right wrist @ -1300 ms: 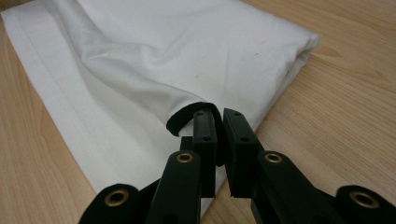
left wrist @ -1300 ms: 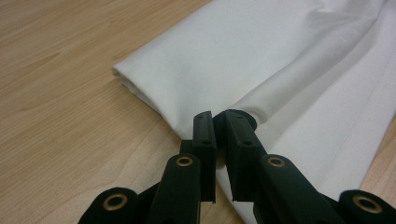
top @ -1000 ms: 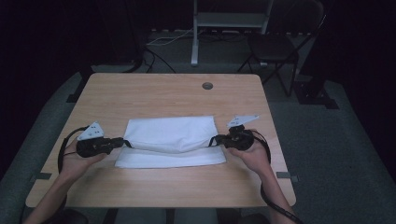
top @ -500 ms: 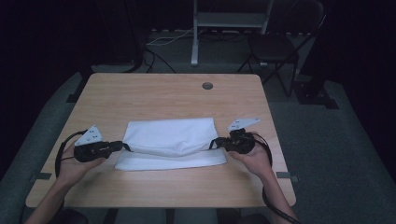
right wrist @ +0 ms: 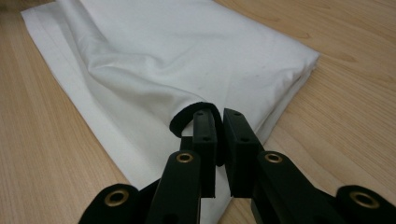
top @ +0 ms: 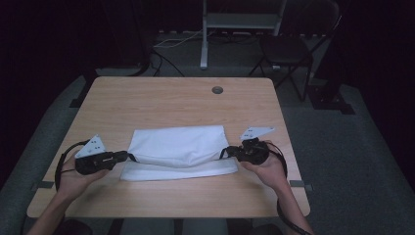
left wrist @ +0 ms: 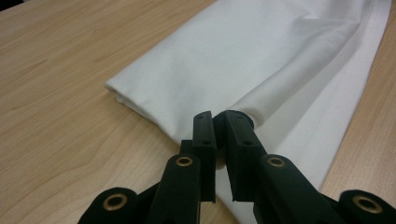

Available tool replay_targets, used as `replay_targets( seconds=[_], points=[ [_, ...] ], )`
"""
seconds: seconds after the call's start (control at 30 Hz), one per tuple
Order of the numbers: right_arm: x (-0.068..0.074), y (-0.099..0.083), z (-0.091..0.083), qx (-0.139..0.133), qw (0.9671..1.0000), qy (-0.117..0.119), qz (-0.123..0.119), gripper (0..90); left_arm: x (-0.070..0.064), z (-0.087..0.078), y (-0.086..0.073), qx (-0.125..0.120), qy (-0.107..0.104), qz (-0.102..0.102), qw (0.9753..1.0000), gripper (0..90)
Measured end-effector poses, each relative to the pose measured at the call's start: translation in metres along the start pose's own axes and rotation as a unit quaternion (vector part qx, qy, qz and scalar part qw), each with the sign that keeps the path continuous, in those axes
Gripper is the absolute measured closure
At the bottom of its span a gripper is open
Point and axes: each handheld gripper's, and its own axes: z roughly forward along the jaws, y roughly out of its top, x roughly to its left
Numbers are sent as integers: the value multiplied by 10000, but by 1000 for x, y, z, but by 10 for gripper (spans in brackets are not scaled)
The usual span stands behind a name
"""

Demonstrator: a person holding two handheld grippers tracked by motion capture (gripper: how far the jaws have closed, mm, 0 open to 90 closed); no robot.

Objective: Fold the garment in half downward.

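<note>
Both grippers have drawn back toward the person since a second ago, and the lifted fold of the white cloth (top: 178, 147) has come nearer with them, so less of the bottom layer shows along the near edge. The left gripper (top: 128, 156) has also slid outward a little, pulling the fold tauter.

In the left gripper view the left gripper's jaws are nearly closed, pinching a bunched corner of the cloth (left wrist: 261, 70) right at their tips; the folded bulk lies ahead of the fingers (left wrist: 204, 135) and off to one side of them, with the flat under-layer running past on the other side. In the right gripper view the right gripper (right wrist: 218, 122) is closed the same way, its tips clamped on the matching corner, with a dark curled bit showing just beside the fingers (right wrist: 205, 130); I cannot tell what that bit is. The cloth (right wrist: 187, 51) spreads out beyond the tips across the wooden table (top: 171, 100).

As for progress, the cloth looks already doubled over at least once, and the top layer is being carried toward the near edge, held at both ends. What seems left is to bring that layer down level with the near hem, lay it flat, let go at both corners and smooth out the sag that shows in the middle between the two sets of fingers.
</note>
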Motion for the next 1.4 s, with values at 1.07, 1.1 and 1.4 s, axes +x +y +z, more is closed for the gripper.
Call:
replay_targets(
  seconds=[1.07,1.1,1.4],
  points=[
    [9,-7,-10,54,9998,135,-155,844,-9,-11,-10,-74,-185,-10,9998,824],
    [9,-9,-9,82,9997,149,-164,844,-10,-11,-11,-69,-205,-24,9998,821],
    [11,-18,-5,333,9989,298,-159,833,-12,-9,-22,62,-488,-27,9988,785]
  ],
)
